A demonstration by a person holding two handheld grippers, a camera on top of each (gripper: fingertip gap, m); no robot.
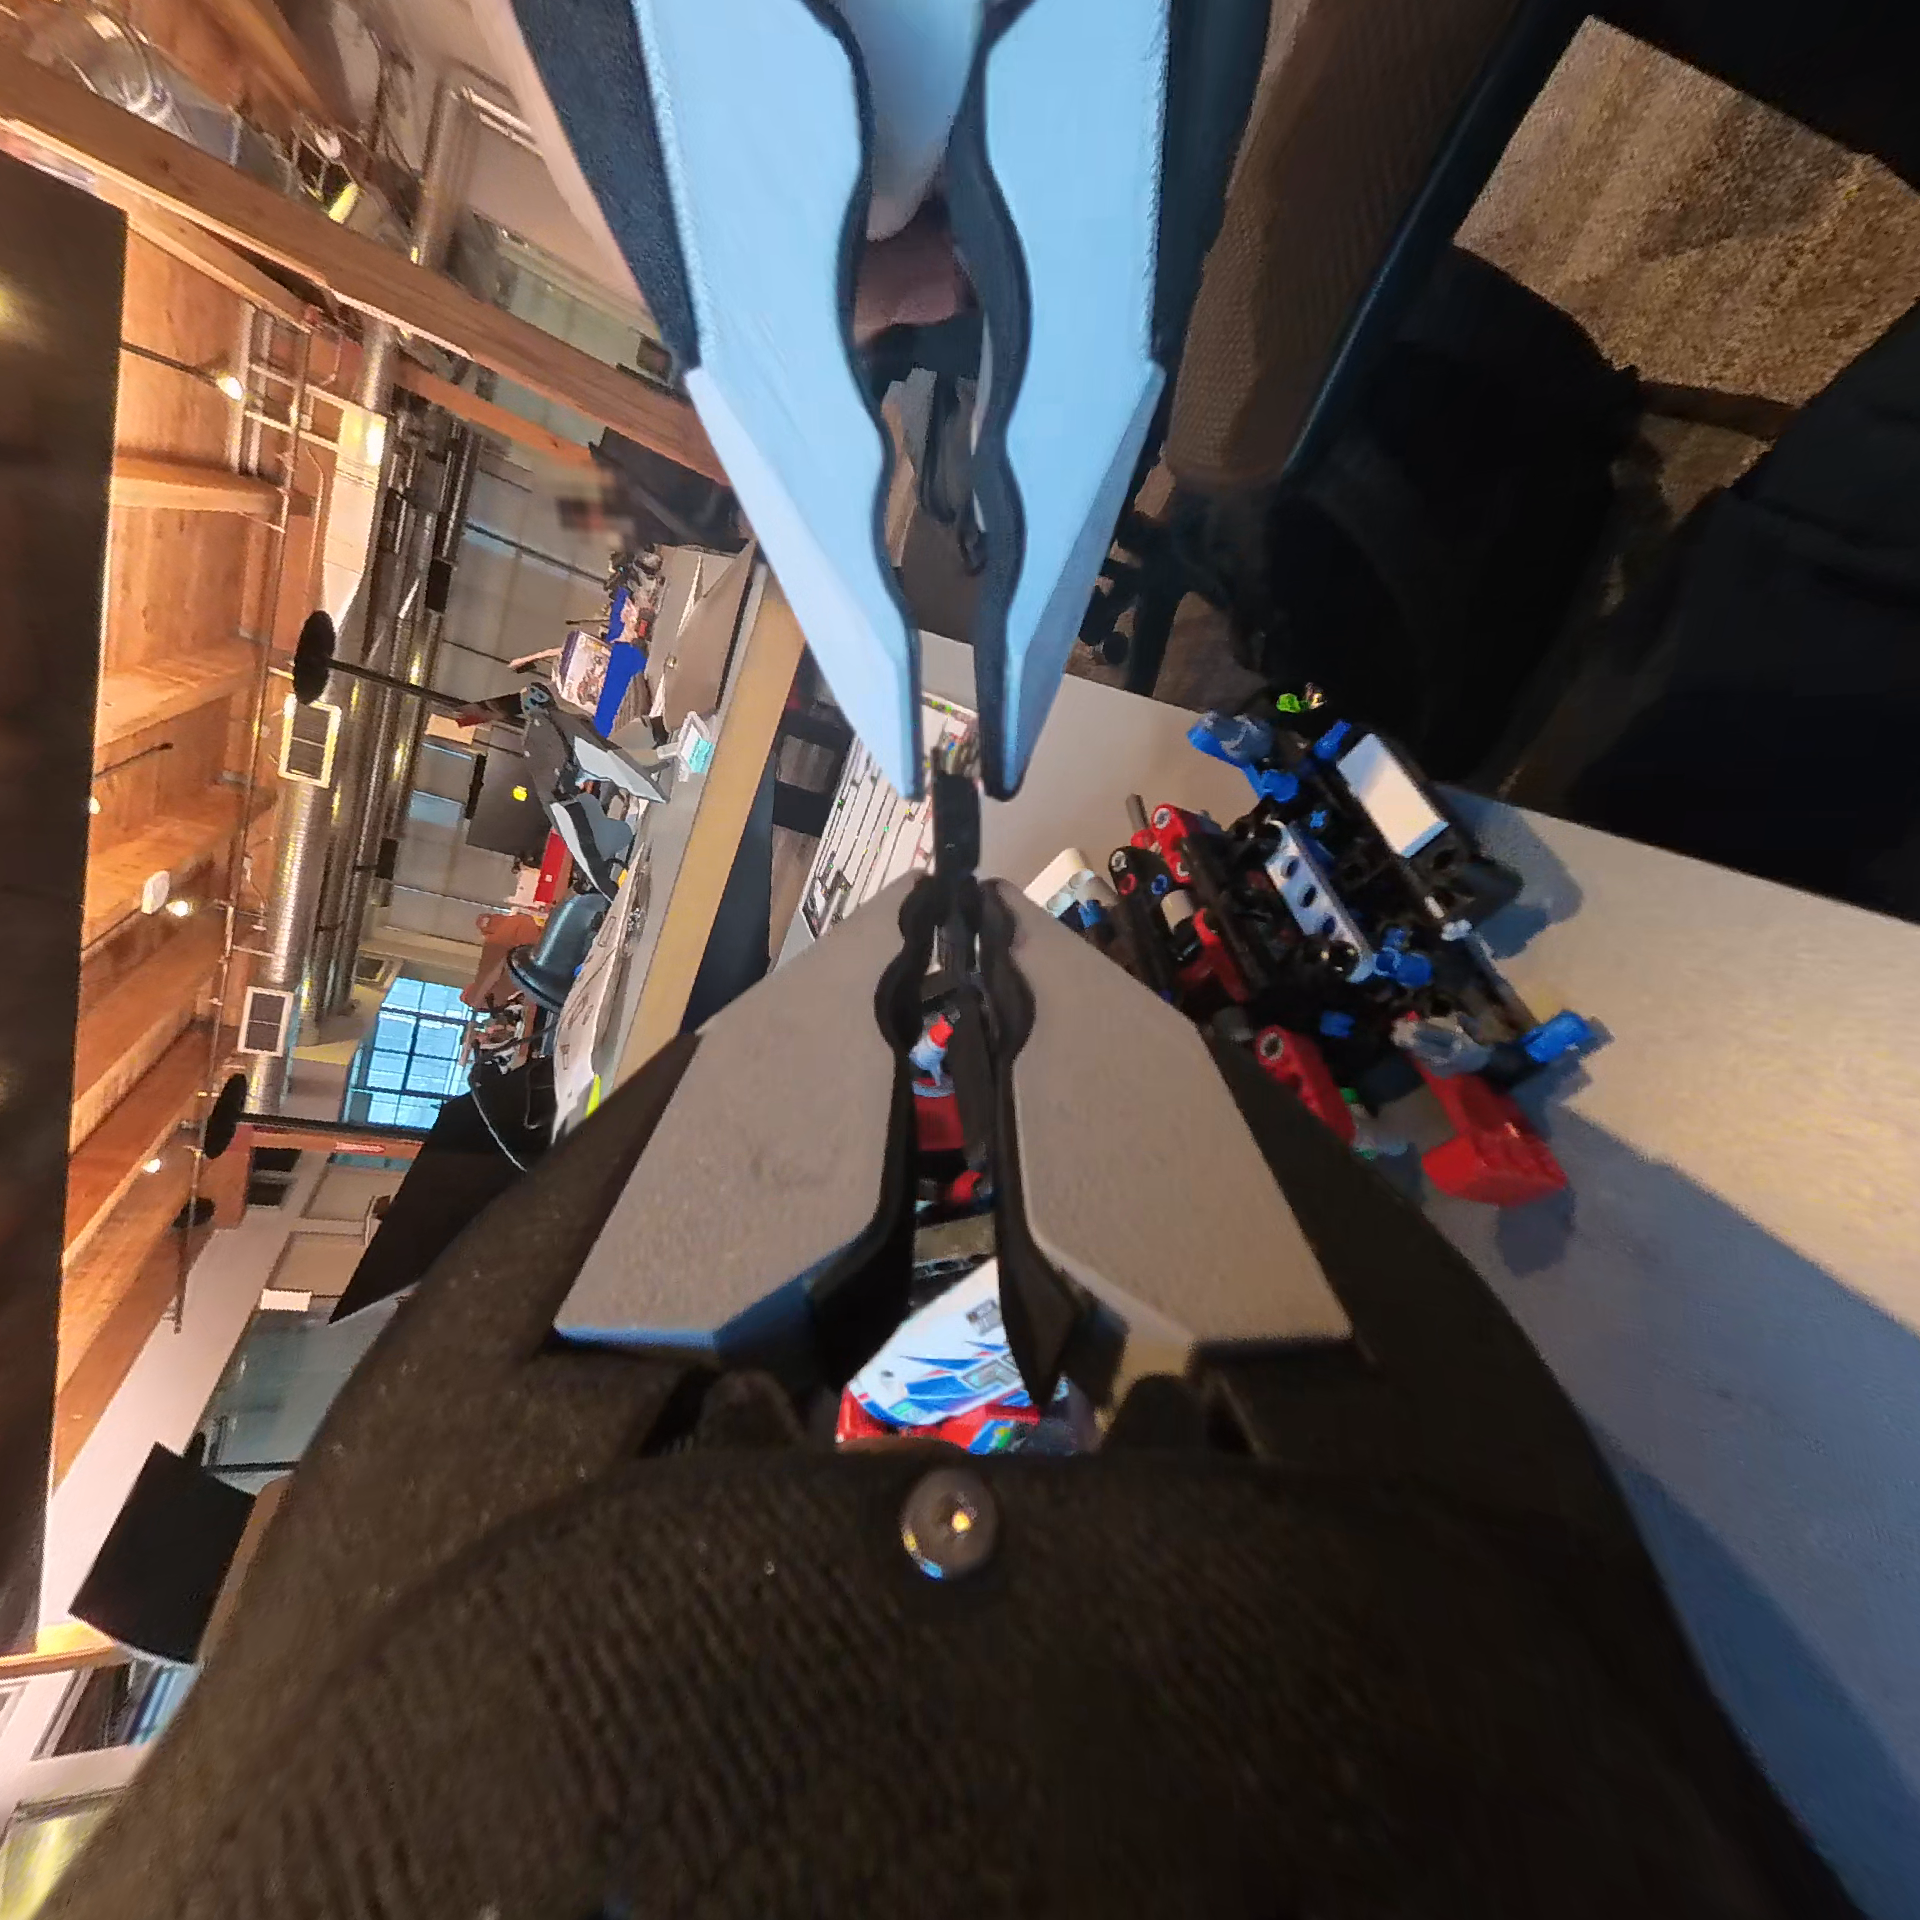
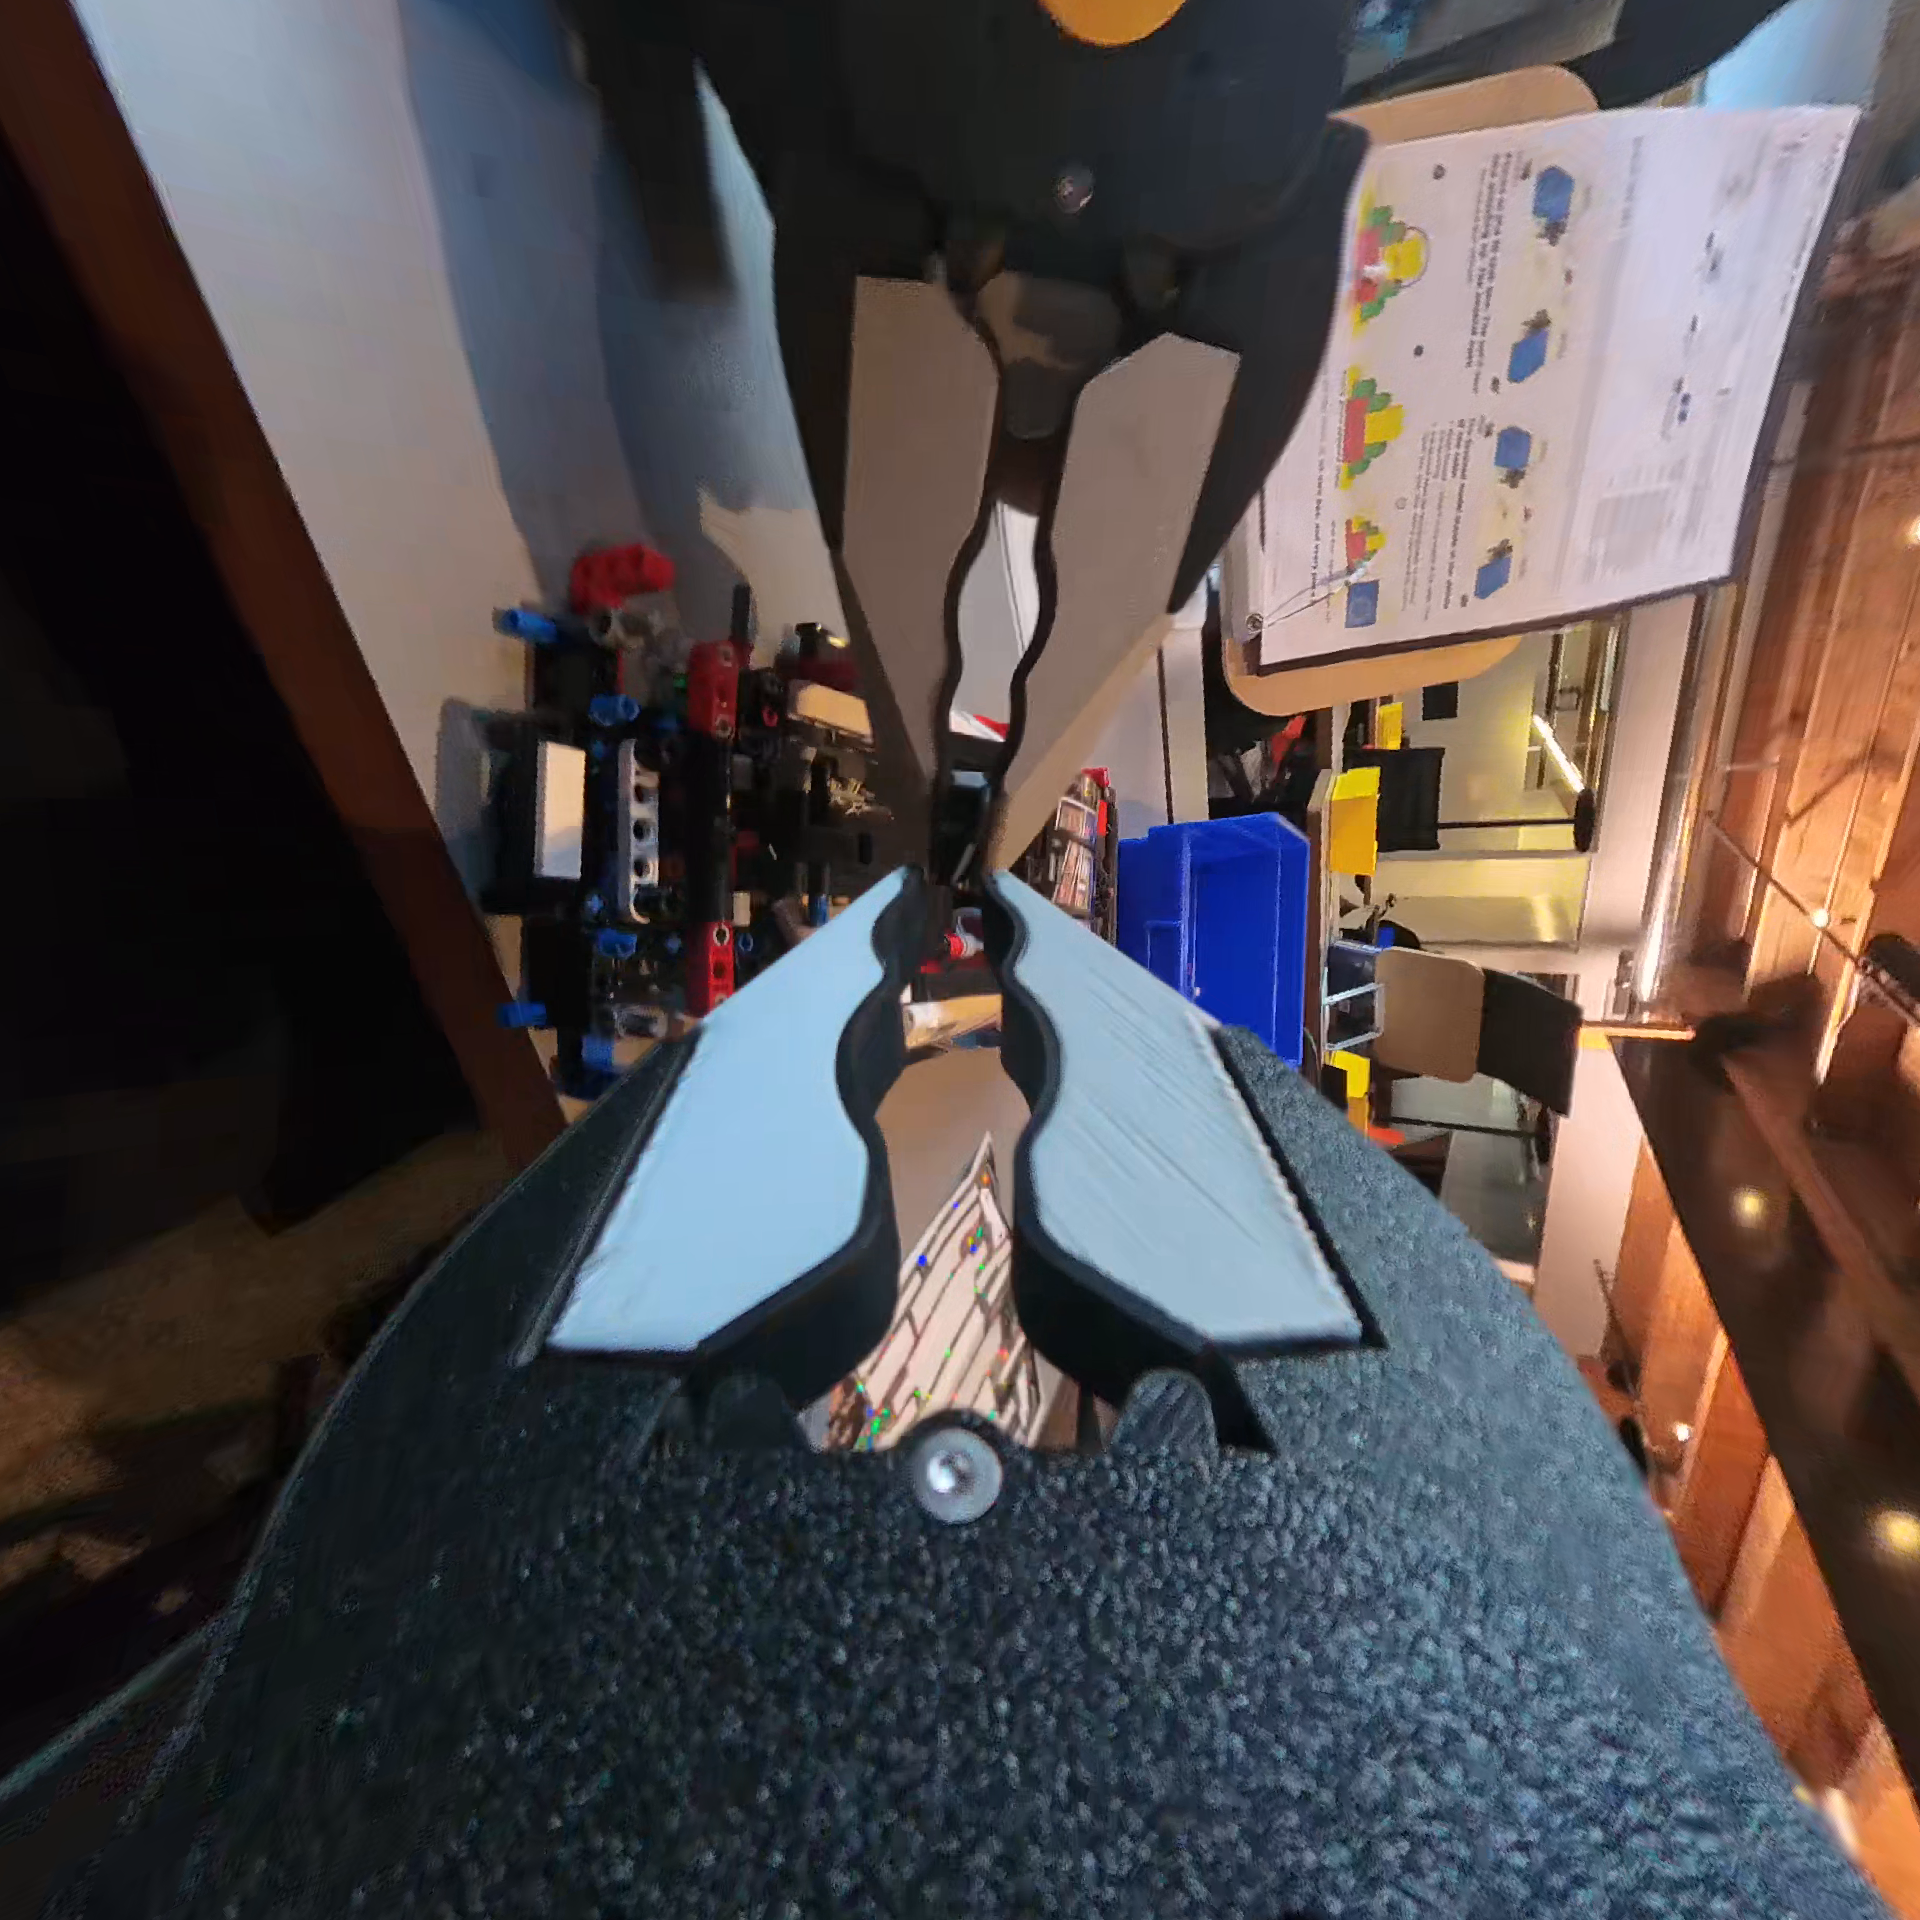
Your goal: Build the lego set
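Black and small, the Technic piece [image 1: 954, 821] is pinched tip to tip between both tongs in mid-air, so any twist or uneven squeeze could, I judge, flick it out or let one grip slide off it. Left gripper [image 1: 956, 899] is nearly closed on its near end, right gripper [image 2: 951, 883] nearly closed on the other. In the left wrist view the half-built car chassis [image 1: 1340, 914] lies on the white table [image 1: 1714, 1247] right of the tongs, apart from them.
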